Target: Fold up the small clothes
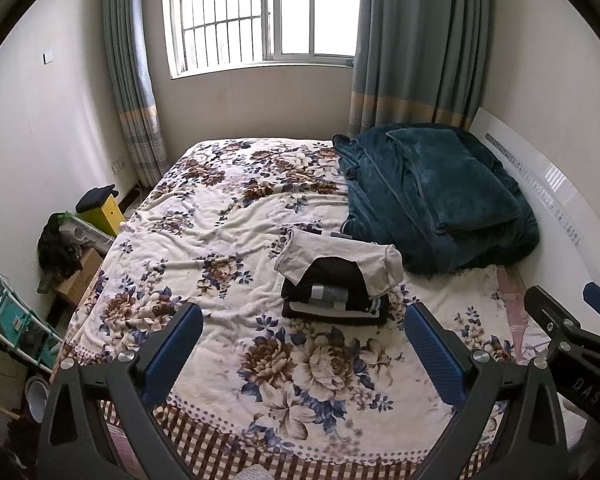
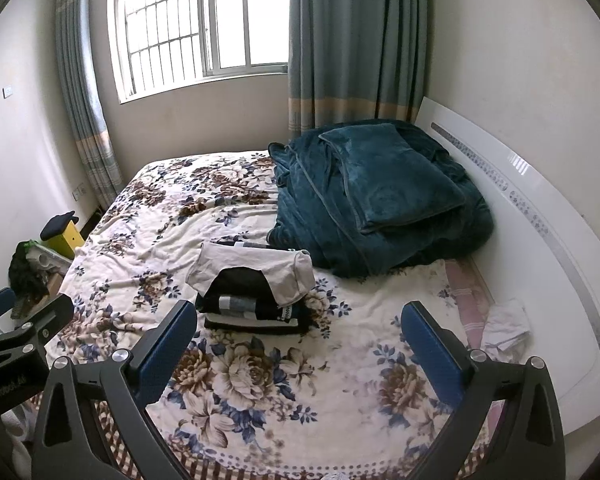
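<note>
Both tongs, left (image 1: 302,344) and right (image 2: 300,338), spread and empty; grabbing the pile (image 1: 336,280) at frame centre could topple the loose beige top (image 1: 340,250).

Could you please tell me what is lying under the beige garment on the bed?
The beige garment drapes over a stack of folded dark clothes. How many pieces it holds is hidden.

both wrists — above bed (image 1: 228,216) foot, facing window (image 1: 260,12) | shared: bed

Barred window (image 1: 260,12), blue-grey curtains (image 1: 416,40)
</note>
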{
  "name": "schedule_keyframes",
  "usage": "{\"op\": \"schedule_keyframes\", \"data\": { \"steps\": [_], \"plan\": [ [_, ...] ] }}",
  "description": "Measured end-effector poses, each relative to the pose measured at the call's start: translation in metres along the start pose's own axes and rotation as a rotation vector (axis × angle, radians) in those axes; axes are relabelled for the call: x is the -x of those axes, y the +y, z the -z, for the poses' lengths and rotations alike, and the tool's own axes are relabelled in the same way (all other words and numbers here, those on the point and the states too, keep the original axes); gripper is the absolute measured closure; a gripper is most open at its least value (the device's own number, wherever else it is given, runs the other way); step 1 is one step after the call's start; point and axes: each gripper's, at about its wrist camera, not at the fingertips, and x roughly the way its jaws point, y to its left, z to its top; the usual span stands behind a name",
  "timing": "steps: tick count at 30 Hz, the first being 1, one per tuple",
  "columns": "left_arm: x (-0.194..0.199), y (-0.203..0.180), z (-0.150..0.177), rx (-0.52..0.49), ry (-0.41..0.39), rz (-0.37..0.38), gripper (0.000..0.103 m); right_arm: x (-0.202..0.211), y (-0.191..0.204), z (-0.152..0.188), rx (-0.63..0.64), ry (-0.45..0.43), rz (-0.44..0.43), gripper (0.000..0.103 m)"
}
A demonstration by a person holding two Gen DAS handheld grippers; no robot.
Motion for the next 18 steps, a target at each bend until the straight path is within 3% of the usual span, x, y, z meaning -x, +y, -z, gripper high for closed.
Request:
{"op": "schedule_keyframes", "data": {
  "steps": [18],
  "plan": [
    [-0.0041,0.0035,-0.0047,-0.015,0.002,-0.010,0.000,-0.0011,-0.0053,-0.0012,0.001,-0.010,0.005,0.000]
  ]
}}
